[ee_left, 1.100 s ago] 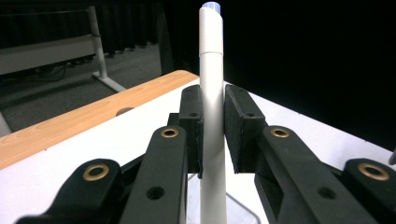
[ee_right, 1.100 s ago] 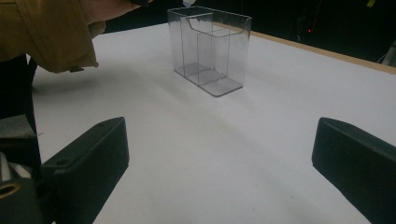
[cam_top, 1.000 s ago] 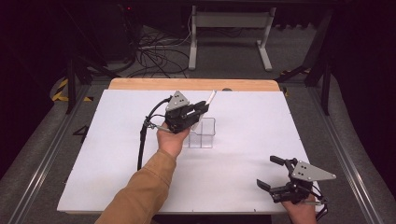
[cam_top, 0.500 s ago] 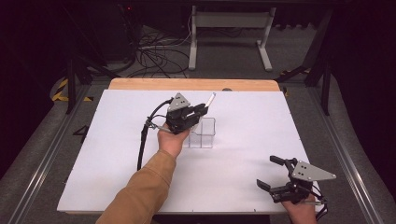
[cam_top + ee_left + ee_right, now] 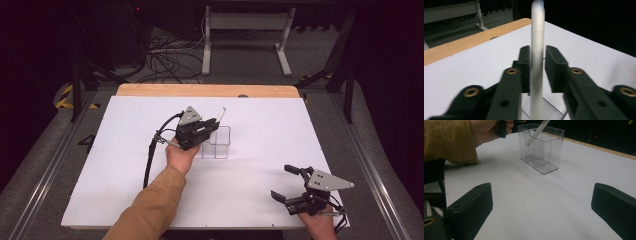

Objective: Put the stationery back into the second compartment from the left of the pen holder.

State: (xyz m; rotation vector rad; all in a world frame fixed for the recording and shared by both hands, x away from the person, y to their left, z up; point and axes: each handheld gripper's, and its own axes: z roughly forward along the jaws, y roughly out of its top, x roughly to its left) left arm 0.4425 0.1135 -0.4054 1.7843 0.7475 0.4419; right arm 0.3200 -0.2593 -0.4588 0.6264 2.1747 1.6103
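Loosening around a smooth white stick (image 5: 537,50), the left hand-held gripper (image 5: 209,131) hovers over a clear box (image 5: 218,145).

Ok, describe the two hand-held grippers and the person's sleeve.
Each hand-held gripper, left and right, is black, with two blocky black jaws on arms with brass-coloured rivets, and a grey three-cornered plate on top. A black cable trails from the left one. The left arm wears a mustard-brown sleeve.
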